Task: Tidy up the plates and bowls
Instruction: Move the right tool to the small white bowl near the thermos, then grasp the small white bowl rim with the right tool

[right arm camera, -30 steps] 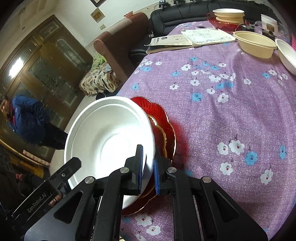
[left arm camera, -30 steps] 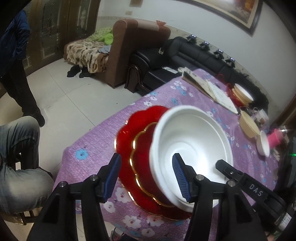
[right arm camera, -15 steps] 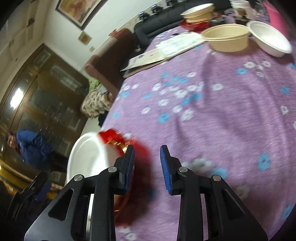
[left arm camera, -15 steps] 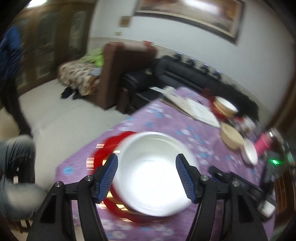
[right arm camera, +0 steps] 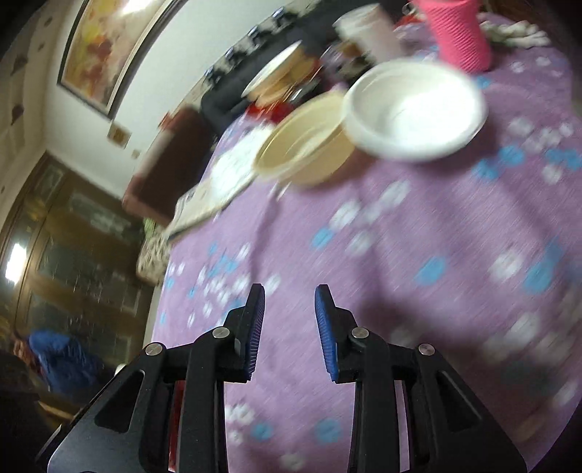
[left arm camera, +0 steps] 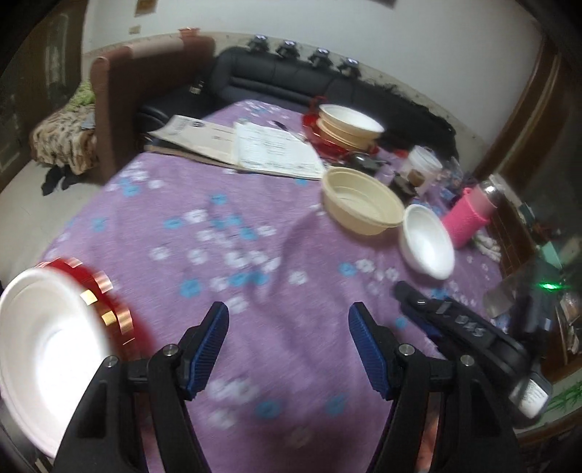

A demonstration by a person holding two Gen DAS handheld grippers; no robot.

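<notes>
A large white bowl (left arm camera: pixel 40 338) sits on a red gold-rimmed plate (left arm camera: pixel 109 309) at the table's near left corner. A beige bowl (left arm camera: pixel 362 202) (right arm camera: pixel 305 149) and a small white bowl (left arm camera: pixel 427 240) (right arm camera: pixel 411 109) stand side by side further back on the right. A stack of beige bowls on a red plate (left arm camera: pixel 345 127) is at the far end. My left gripper (left arm camera: pixel 289 345) is open and empty over the purple cloth. My right gripper (right arm camera: pixel 289 327) is open and empty, pointing toward the beige and white bowls; it also shows in the left wrist view (left arm camera: pixel 465 327).
The table has a purple flowered cloth (left arm camera: pixel 232 233). Papers (left arm camera: pixel 269 149) lie at the far left. A pink cup (left arm camera: pixel 469 218) (right arm camera: pixel 458 32), jars and clutter (left arm camera: pixel 418 171) crowd the right side. Sofas (left arm camera: pixel 291 83) stand beyond the table.
My right gripper let go of the large white bowl, leaving it on the red plate, opened and swung toward the far bowls. My left gripper turned right, away from the stack.
</notes>
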